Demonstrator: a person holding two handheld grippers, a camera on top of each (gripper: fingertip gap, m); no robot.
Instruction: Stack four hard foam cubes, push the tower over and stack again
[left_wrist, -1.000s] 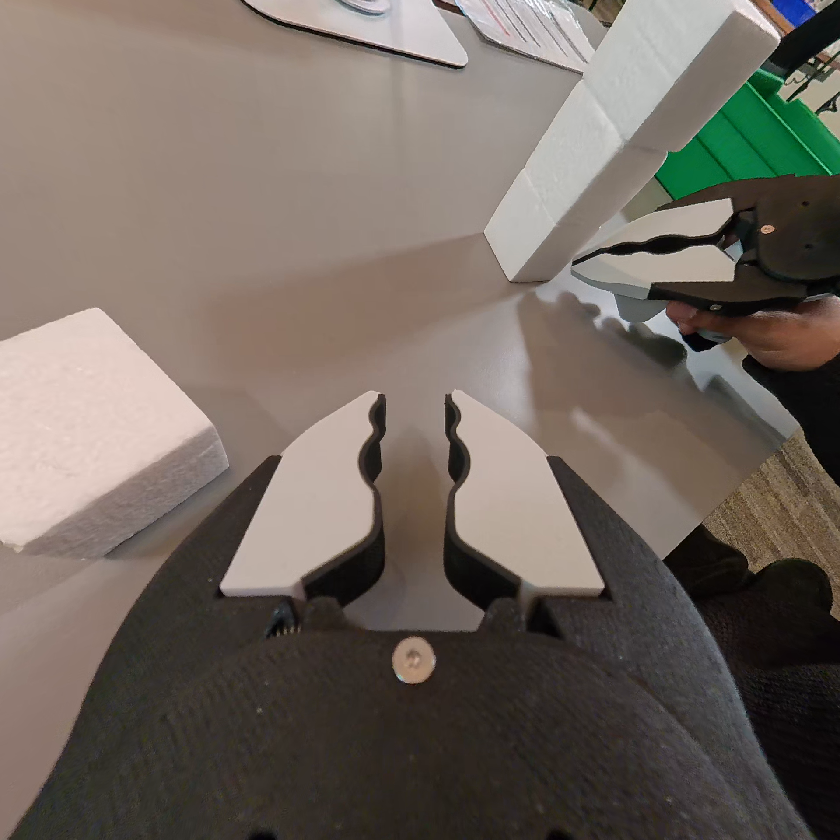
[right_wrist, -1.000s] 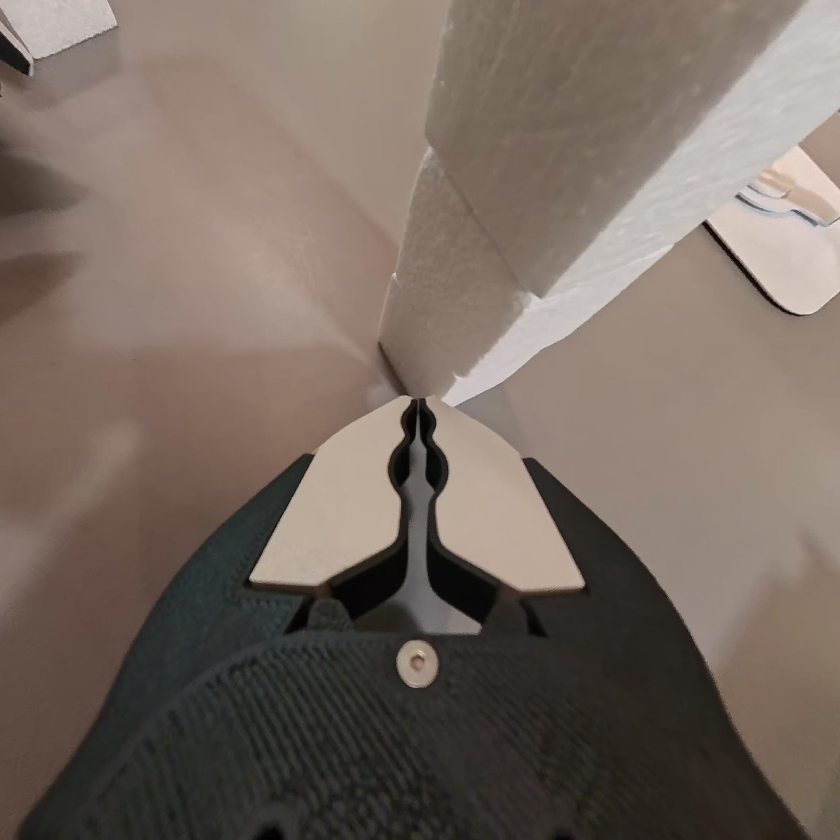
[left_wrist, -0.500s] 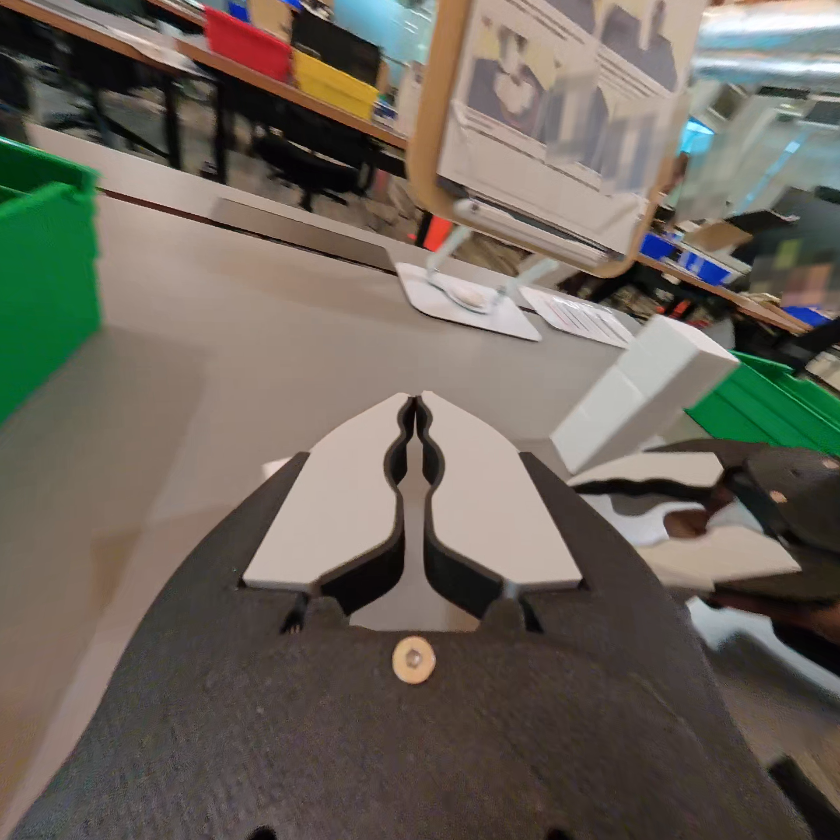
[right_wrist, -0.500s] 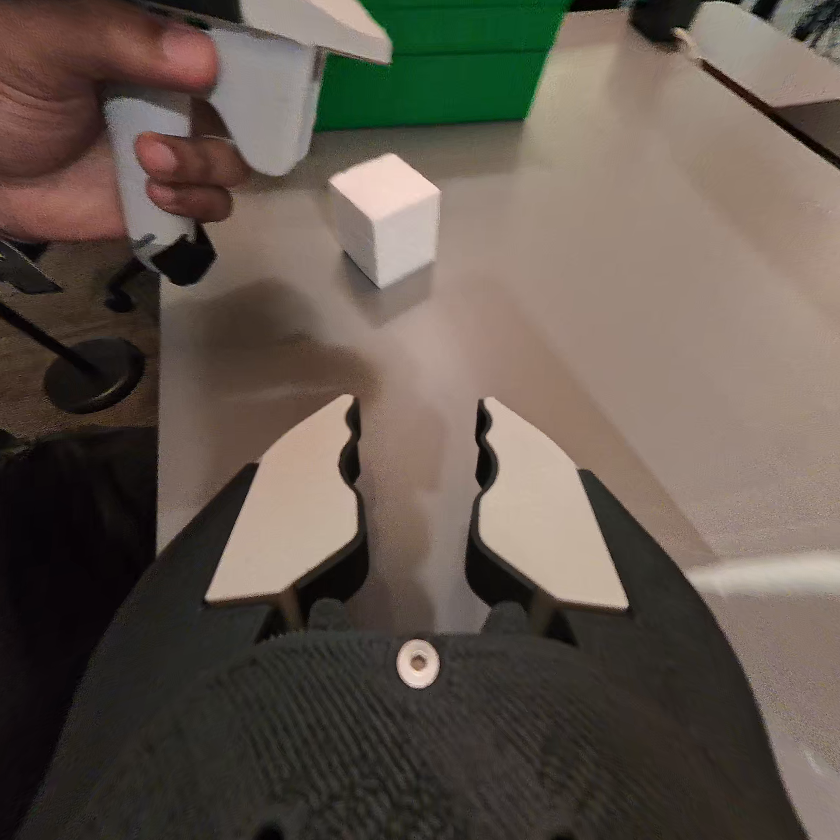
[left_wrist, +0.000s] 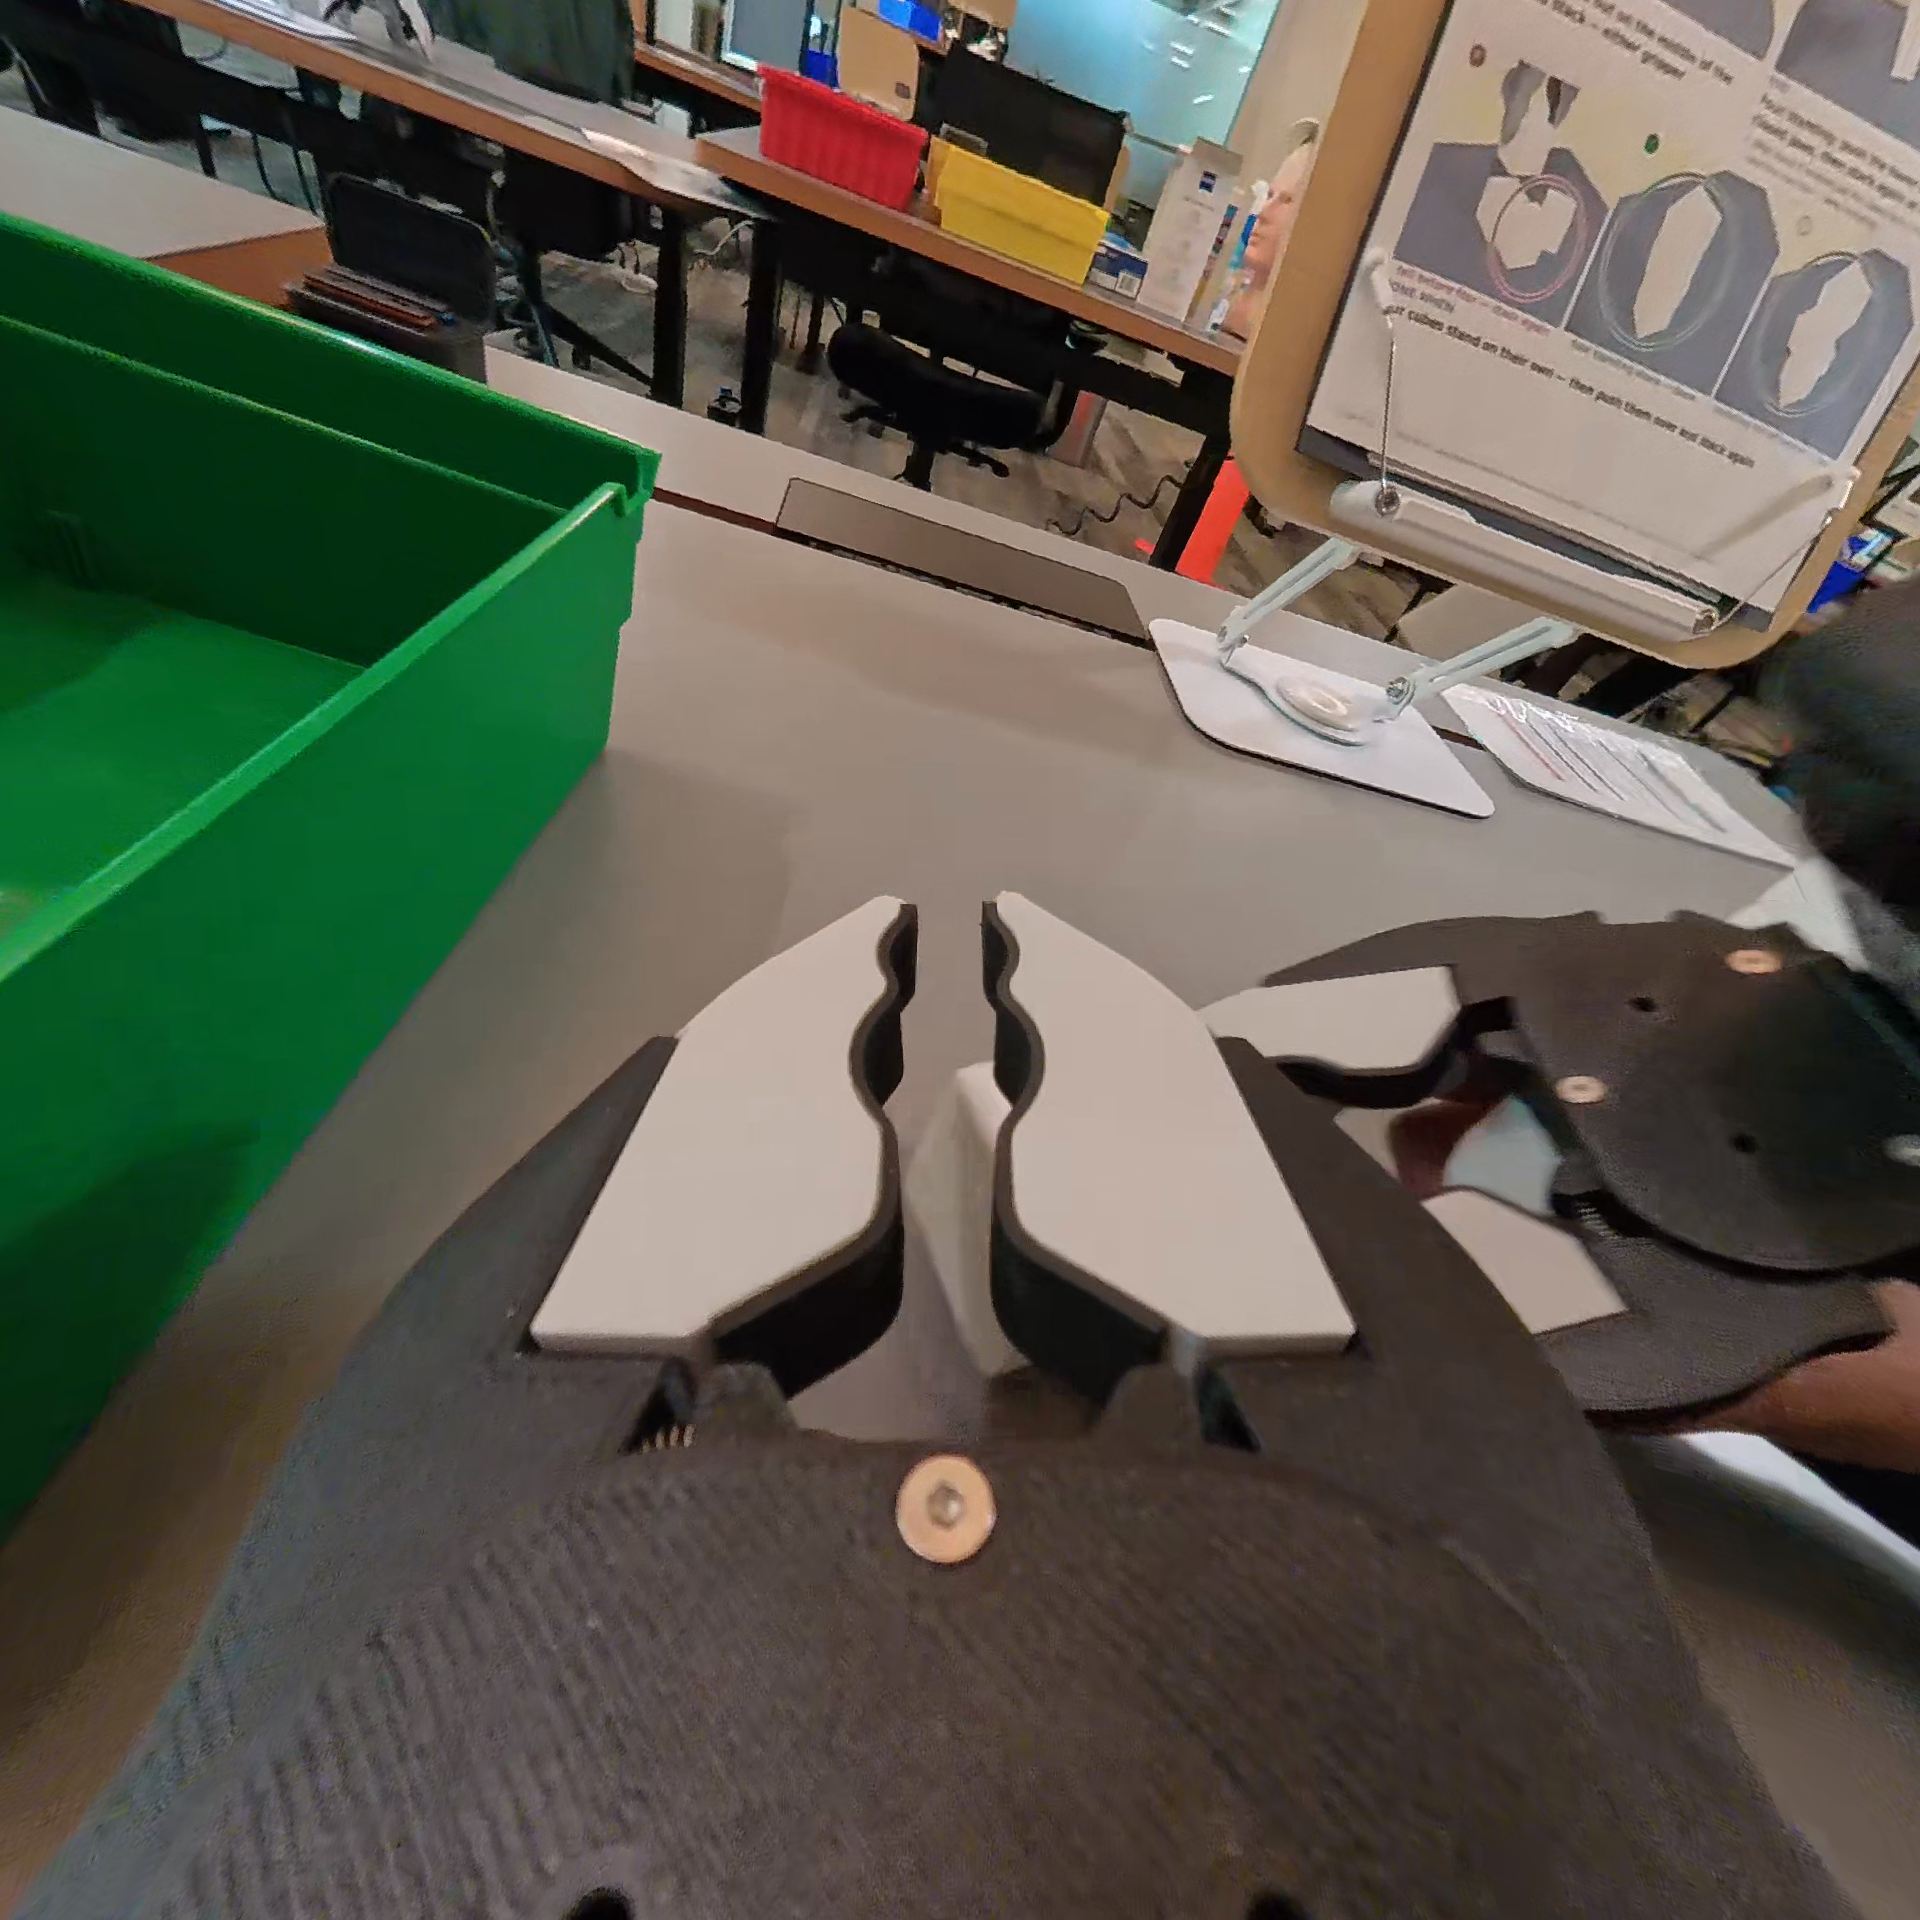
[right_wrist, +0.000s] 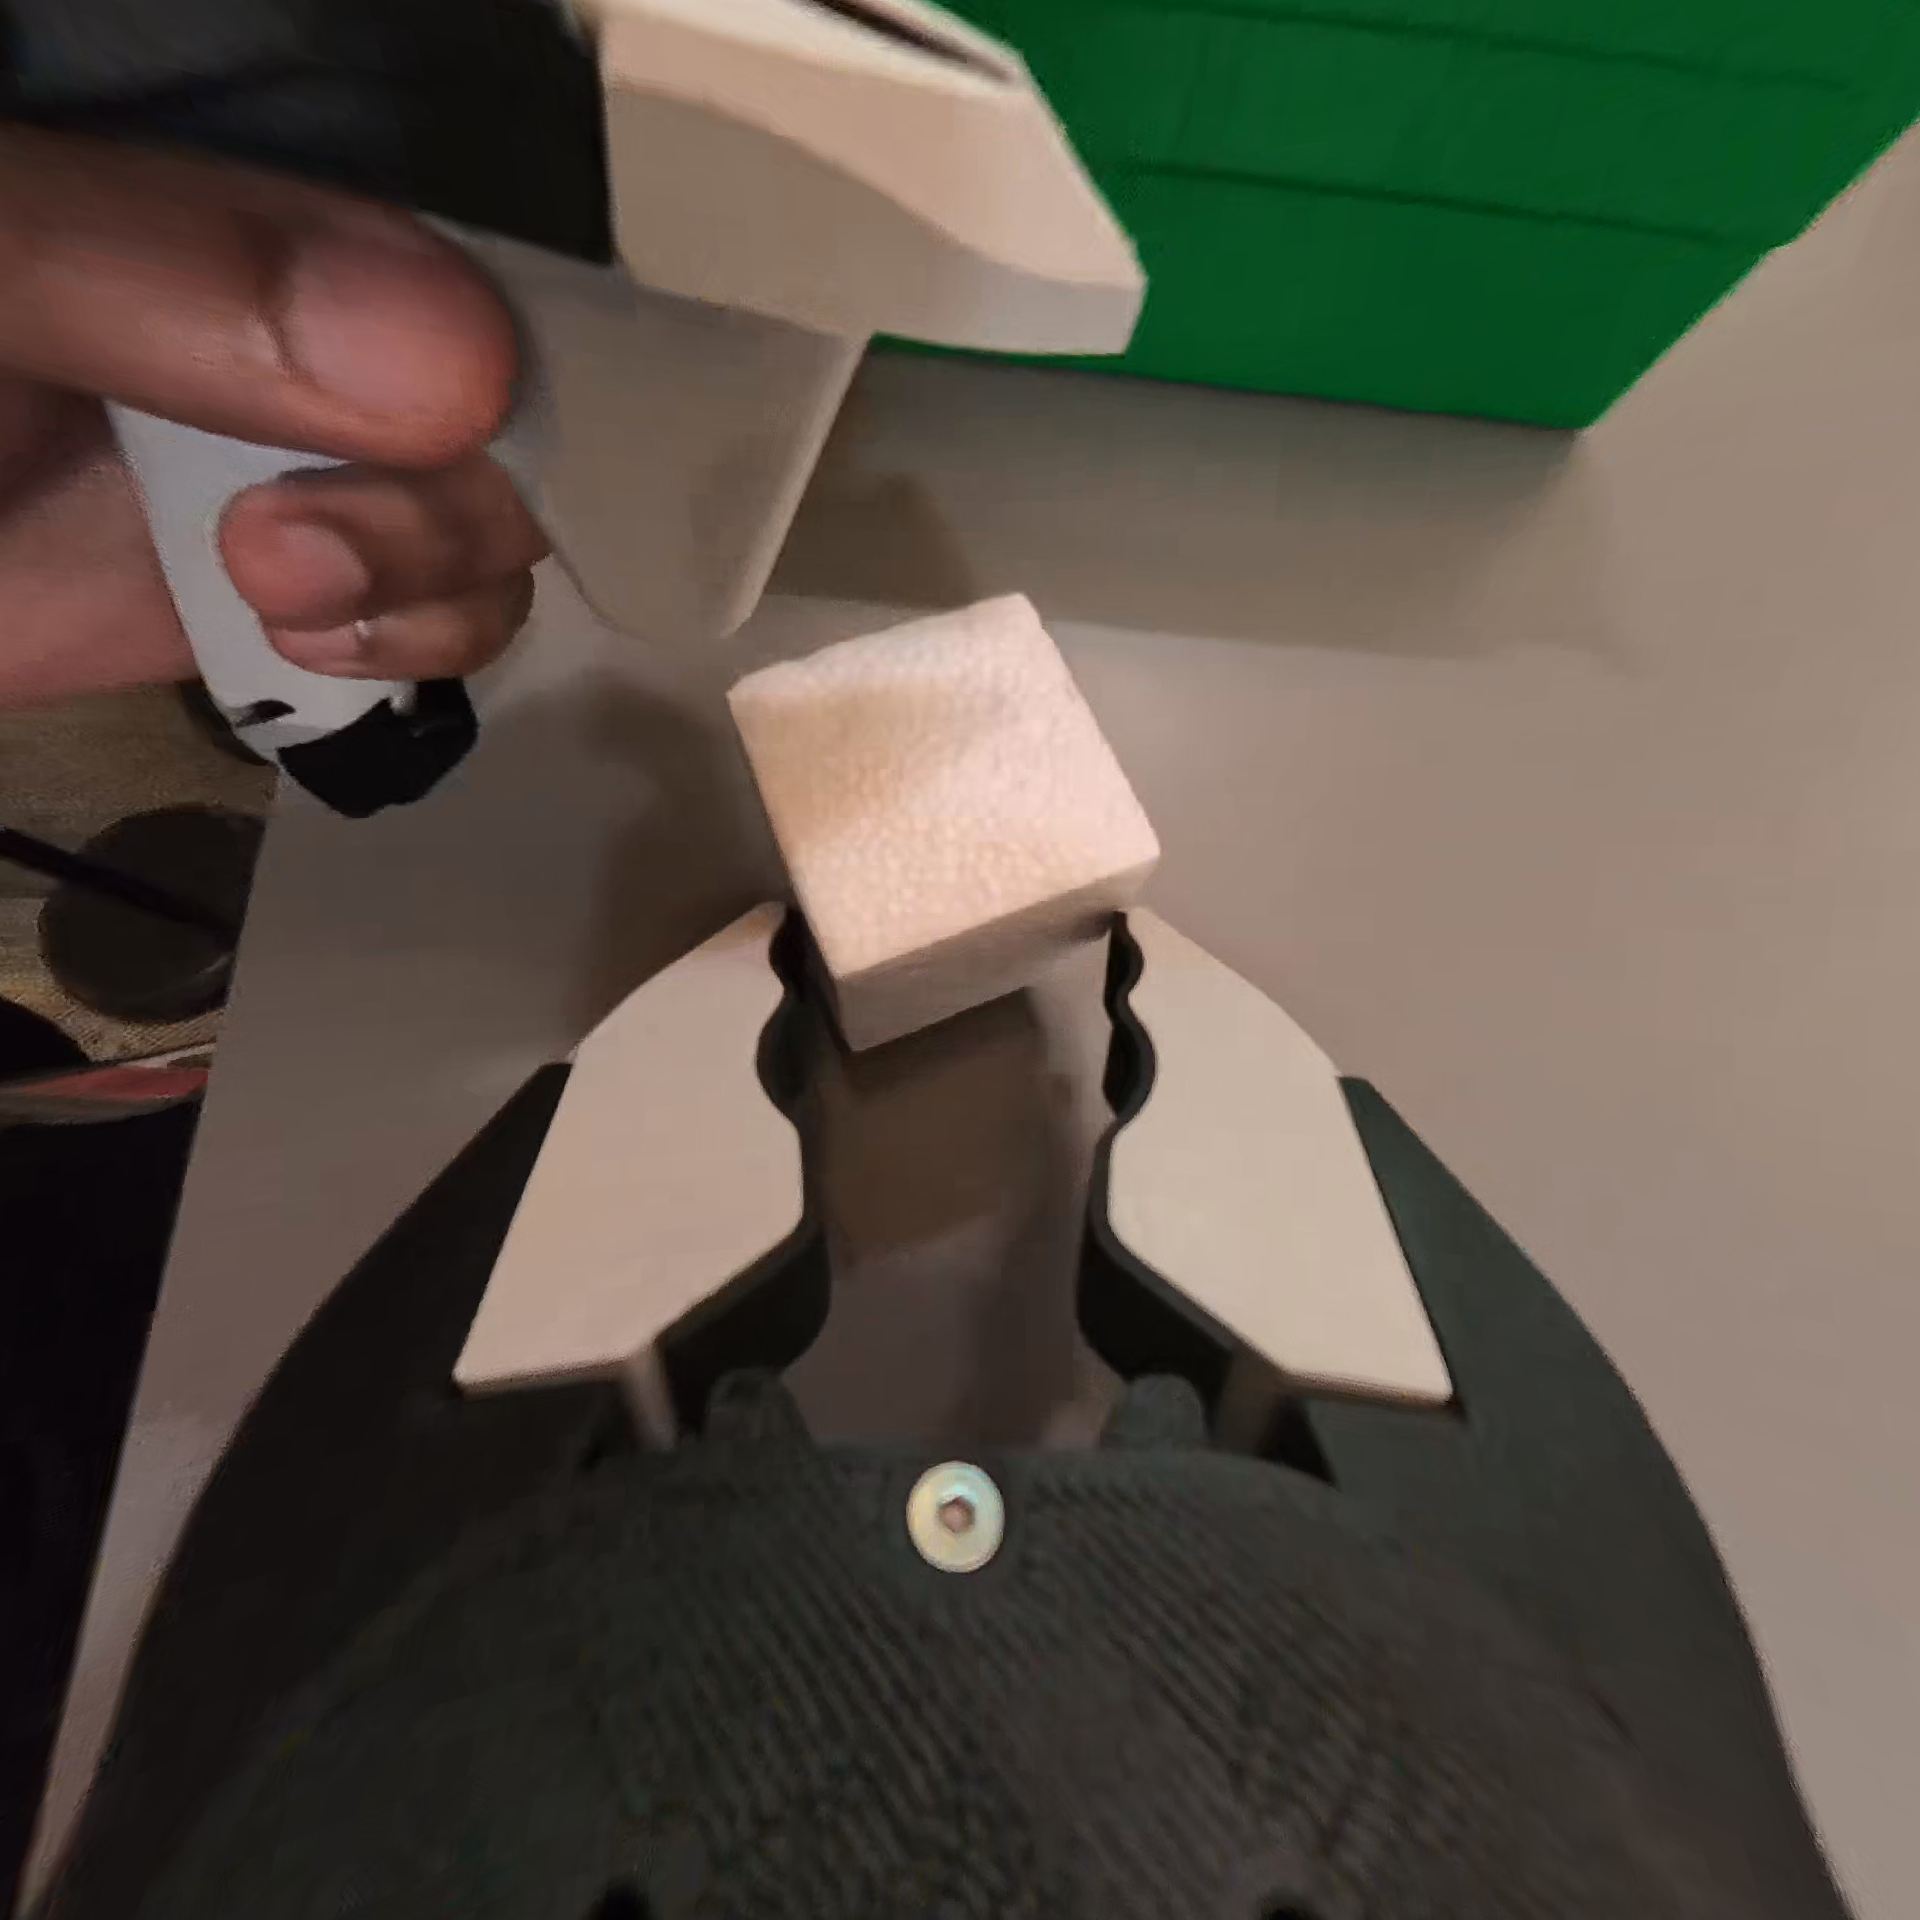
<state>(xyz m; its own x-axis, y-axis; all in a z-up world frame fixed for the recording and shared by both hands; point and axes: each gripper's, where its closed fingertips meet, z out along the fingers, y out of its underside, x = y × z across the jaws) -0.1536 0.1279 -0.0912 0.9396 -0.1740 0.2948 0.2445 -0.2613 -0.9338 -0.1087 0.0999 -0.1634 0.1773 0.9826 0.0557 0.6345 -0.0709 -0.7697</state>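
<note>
A white foam cube (right_wrist: 935, 810) sits on the grey table (right_wrist: 1455, 935). My right gripper (right_wrist: 951, 925) is open, and the cube's near corner lies between its fingertips; I cannot tell if they touch it. In the left wrist view the right gripper (left_wrist: 1351, 1122) shows at the right, open. My left gripper (left_wrist: 951, 909) is above the table with its fingers a narrow gap apart and nothing between them. The cube (left_wrist: 951, 1195) shows below it through the gap. A hand (right_wrist: 260, 343) holds the left gripper (right_wrist: 862, 187) just above and beyond the cube.
A green bin (left_wrist: 312, 727) stands on the table at the left; it also shows in the right wrist view (right_wrist: 1455, 208) beyond the cube. A clipboard on a stand (left_wrist: 1558, 312) and a plastic-wrapped sheet (left_wrist: 1600, 769) are at the back right. Desks and coloured bins lie beyond. Tip to tip, the grippers are about 9 centimetres apart.
My right gripper has moved up to the foam cube, whose corner is now between its tips. My left gripper's fingers have parted slightly, and it now hovers over the cube.
</note>
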